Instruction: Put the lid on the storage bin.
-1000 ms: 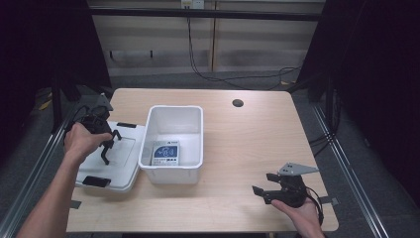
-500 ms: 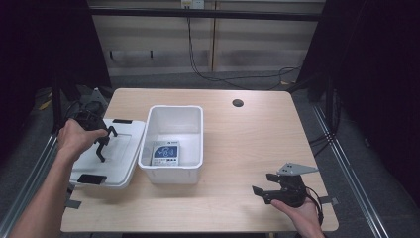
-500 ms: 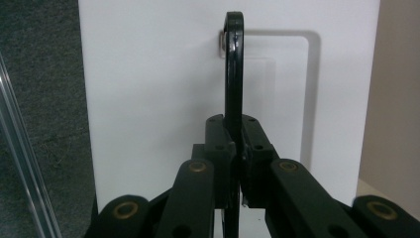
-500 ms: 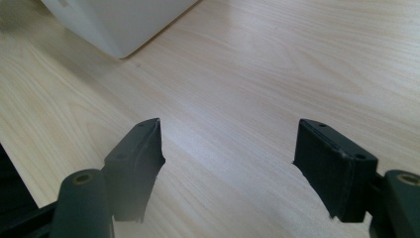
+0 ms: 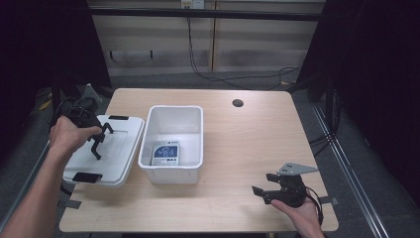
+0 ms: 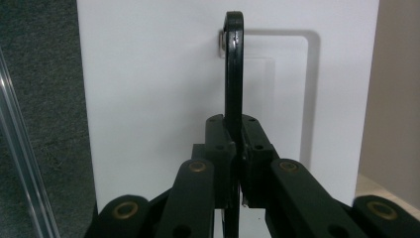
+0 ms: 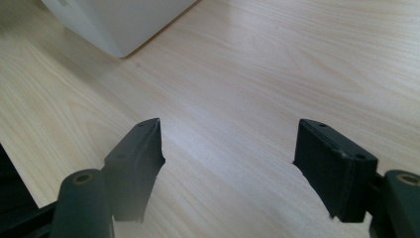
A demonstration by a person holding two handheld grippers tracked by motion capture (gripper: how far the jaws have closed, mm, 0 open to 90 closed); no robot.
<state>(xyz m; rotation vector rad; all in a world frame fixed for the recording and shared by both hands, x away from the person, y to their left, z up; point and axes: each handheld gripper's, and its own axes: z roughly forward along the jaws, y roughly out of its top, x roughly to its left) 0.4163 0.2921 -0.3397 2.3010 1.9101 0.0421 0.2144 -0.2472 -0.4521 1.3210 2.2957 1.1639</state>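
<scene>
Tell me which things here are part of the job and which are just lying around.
Part of the job:
- white lid, lifted by its black handle
- left gripper, jaws shut on that handle
- white bin
- blue-and-white packet inside the bin

Just there:
- right gripper, jaws open, holding nothing
- table
- cables on the floor

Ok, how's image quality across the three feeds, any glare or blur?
High view: evenly lit table, dark surroundings, sharp. Left gripper view: white plastic lid slightly washed out, black lid handle sharp, casting a soft shadow. Right gripper view: fingers softly blurred, light wooden tabletop crisp.
</scene>
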